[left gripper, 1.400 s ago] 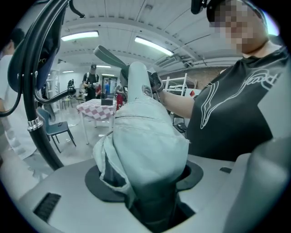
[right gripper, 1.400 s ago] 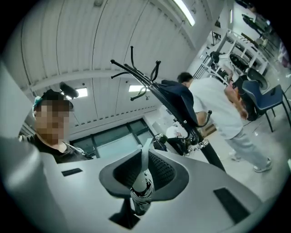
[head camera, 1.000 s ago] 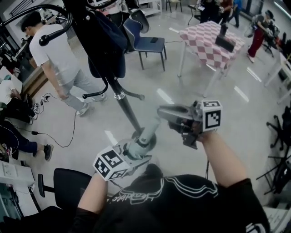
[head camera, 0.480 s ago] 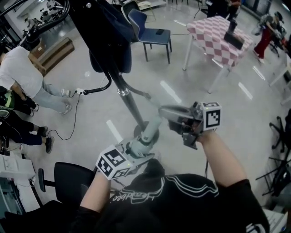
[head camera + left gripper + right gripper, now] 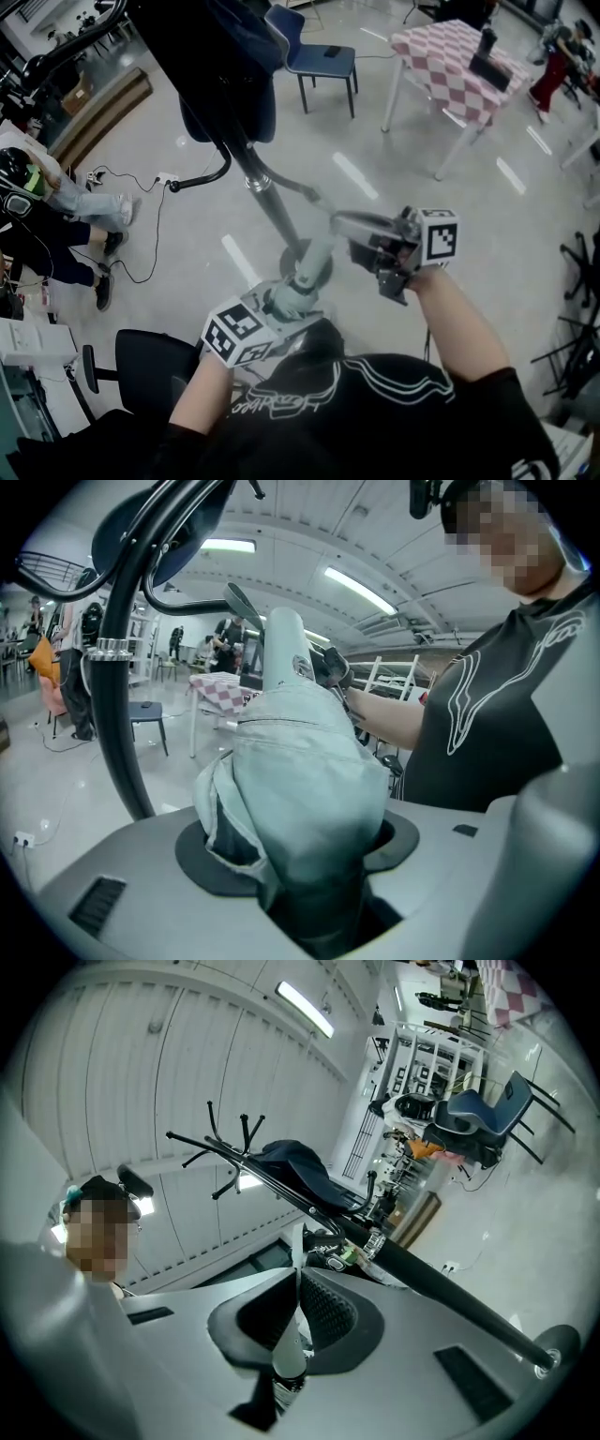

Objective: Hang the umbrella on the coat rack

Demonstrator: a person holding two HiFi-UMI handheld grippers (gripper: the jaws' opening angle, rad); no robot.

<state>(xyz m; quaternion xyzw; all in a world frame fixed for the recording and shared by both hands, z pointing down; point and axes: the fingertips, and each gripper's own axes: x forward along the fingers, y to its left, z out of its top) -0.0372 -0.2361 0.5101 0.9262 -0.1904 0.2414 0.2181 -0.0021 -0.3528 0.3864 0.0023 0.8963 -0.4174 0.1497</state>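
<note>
A folded pale grey-green umbrella (image 5: pixel 316 261) runs slanting between my two hands, in front of the coat rack's base. My left gripper (image 5: pixel 286 302) is shut round its thick lower end; in the left gripper view the bunched fabric (image 5: pixel 300 780) fills the jaws. My right gripper (image 5: pixel 339 223) is at the umbrella's upper end, shut on a thin white strap (image 5: pixel 289 1354). The black coat rack pole (image 5: pixel 267 202) rises just behind, with a dark jacket (image 5: pixel 225 66) on its top hooks. A curved hook (image 5: pixel 202 178) sticks out lower on the pole.
A blue chair (image 5: pixel 314 61) and a red-checked table (image 5: pixel 450 70) stand beyond the rack. People sit at the left edge (image 5: pixel 37 225), with a cable (image 5: pixel 155 220) on the floor near them. A black office chair (image 5: pixel 141 375) is close at my lower left.
Both grippers and the umbrella have sunk slightly. The person in the white shirt at the left has walked out of the view. The rack now shows more from above.
</note>
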